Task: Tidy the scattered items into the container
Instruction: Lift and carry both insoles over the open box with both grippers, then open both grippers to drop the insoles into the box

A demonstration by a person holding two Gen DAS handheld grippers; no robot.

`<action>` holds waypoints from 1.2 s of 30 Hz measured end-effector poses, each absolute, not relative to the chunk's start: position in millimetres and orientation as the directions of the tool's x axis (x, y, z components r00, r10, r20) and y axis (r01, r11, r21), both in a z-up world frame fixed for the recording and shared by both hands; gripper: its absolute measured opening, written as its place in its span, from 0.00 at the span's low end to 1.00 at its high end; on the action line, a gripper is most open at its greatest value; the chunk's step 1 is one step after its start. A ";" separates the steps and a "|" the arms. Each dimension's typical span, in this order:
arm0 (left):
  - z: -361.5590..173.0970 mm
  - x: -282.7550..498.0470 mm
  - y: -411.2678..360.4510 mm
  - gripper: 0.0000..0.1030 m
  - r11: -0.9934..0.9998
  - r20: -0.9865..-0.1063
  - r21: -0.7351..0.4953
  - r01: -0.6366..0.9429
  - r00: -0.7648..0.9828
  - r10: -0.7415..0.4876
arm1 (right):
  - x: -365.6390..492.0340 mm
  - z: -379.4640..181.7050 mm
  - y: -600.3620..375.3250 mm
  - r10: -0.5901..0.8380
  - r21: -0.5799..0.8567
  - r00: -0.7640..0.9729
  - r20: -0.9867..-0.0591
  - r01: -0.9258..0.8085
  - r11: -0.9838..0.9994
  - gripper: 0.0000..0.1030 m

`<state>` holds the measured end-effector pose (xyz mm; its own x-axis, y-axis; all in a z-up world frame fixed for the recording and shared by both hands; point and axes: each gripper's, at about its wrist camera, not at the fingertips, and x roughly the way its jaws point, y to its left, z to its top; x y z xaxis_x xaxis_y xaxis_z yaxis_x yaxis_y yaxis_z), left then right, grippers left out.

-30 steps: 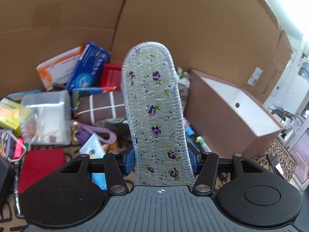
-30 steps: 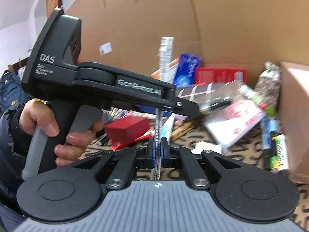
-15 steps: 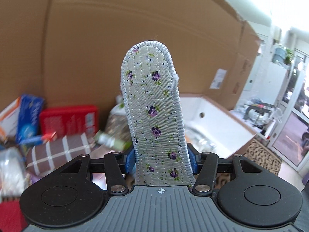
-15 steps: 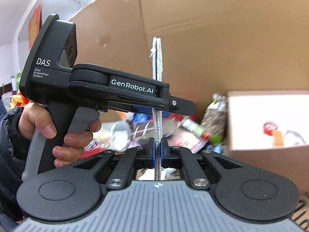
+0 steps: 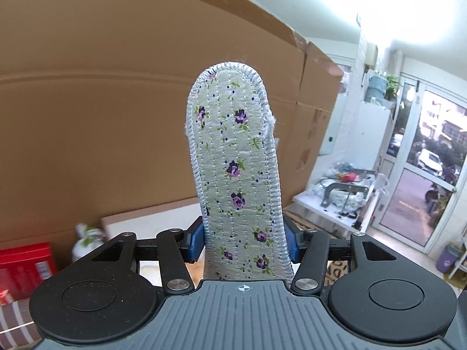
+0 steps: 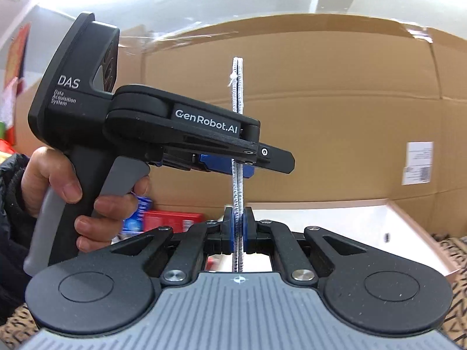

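A floral fabric insole (image 5: 238,175) stands upright in the left wrist view, its flat face toward the camera. My left gripper (image 5: 242,240) is shut on its two side edges. In the right wrist view the same insole (image 6: 238,145) shows edge-on, a pair of thin layers. My right gripper (image 6: 238,230) is shut on its lower end. My left gripper (image 6: 227,160) crosses that view, clamped higher on the insole. The white-lined cardboard box (image 6: 364,227) lies low behind, just beyond both grippers.
A tall cardboard wall (image 5: 102,116) fills the background. A red packet (image 5: 26,265) and a brown checked pouch (image 5: 11,320) lie low left. A red box (image 6: 172,220) and blue packet (image 6: 137,213) sit behind my hand (image 6: 58,186). A glass door (image 5: 423,175) is at right.
Both grippers have lifted and swung right with the insole. The scattered items have dropped out of view and the white-lined box now lies directly below and ahead.
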<state>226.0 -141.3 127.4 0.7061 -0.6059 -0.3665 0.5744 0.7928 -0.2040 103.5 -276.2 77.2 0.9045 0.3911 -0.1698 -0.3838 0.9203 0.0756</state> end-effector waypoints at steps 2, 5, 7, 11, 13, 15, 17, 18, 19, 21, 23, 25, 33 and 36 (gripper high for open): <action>122.9 236.8 -155.8 0.57 0.784 -0.371 -0.204 0.586 0.695 -0.616 | 111.2 73.9 -285.3 0.365 0.064 0.913 -0.182 -0.360 0.931 0.06; 112.4 253.5 -175.0 0.59 0.774 -0.382 -0.213 0.597 0.678 -0.628 | 123.7 66.0 -298.5 0.327 0.051 0.922 -0.207 -0.324 0.945 0.06; 103.6 266.1 -186.7 0.59 0.763 -0.396 -0.237 0.601 0.657 -0.641 | 132.0 59.4 -307.9 0.303 0.052 0.925 -0.229 -0.299 0.953 0.06; 83.6 291.5 -208.4 0.61 0.738 -0.436 -0.299 0.605 0.602 -0.669 | 145.1 45.4 -327.8 0.262 0.074 0.924 -0.278 -0.251 0.965 0.06; 74.3 300.0 -219.4 0.61 0.731 -0.452 -0.307 0.609 0.583 -0.675 | 149.2 39.3 -336.2 0.244 0.083 0.921 -0.303 -0.230 0.970 0.06; 66.8 307.1 -230.3 0.61 0.723 -0.463 -0.313 0.616 0.566 -0.683 | 153.3 34.3 -343.7 0.225 0.085 0.918 -0.327 -0.209 0.974 0.06; 61.4 312.9 -238.3 0.61 0.718 -0.471 -0.326 0.615 0.553 -0.687 | 156.8 33.6 -350.6 0.206 0.078 0.915 -0.347 -0.190 0.979 0.06; 59.0 316.1 -241.7 0.62 0.719 -0.476 -0.330 0.612 0.550 -0.686 | 159.2 33.1 -354.3 0.193 0.075 0.913 -0.359 -0.178 0.981 0.06; 56.6 319.2 -245.1 0.64 0.722 -0.482 -0.332 0.607 0.548 -0.683 | 164.5 31.5 -359.1 0.164 0.075 0.911 -0.377 -0.147 0.986 0.06; 52.4 323.6 -251.4 0.91 0.765 -0.501 -0.310 0.564 0.587 -0.636 | 174.9 28.1 -368.8 0.101 0.071 0.906 -0.411 -0.078 0.994 0.21; 54.4 319.6 -242.8 0.95 0.790 -0.471 -0.274 0.549 0.640 -0.608 | 178.4 24.2 -376.4 -0.029 0.051 0.909 -0.415 0.055 0.997 0.59; 57.6 316.7 -232.1 0.95 0.798 -0.452 -0.262 0.543 0.662 -0.599 | 178.7 19.4 -380.2 -0.062 0.040 0.913 -0.404 0.086 0.996 0.59; 65.0 306.0 -199.9 0.95 0.809 -0.436 -0.289 0.512 0.682 -0.587 | 175.3 11.6 -361.7 -0.038 -0.023 0.929 -0.368 0.032 0.999 0.68; 63.3 297.1 -191.3 0.97 0.807 -0.431 -0.300 0.508 0.683 -0.590 | 185.6 13.3 -356.5 -0.041 -0.045 0.938 -0.345 0.027 0.999 0.78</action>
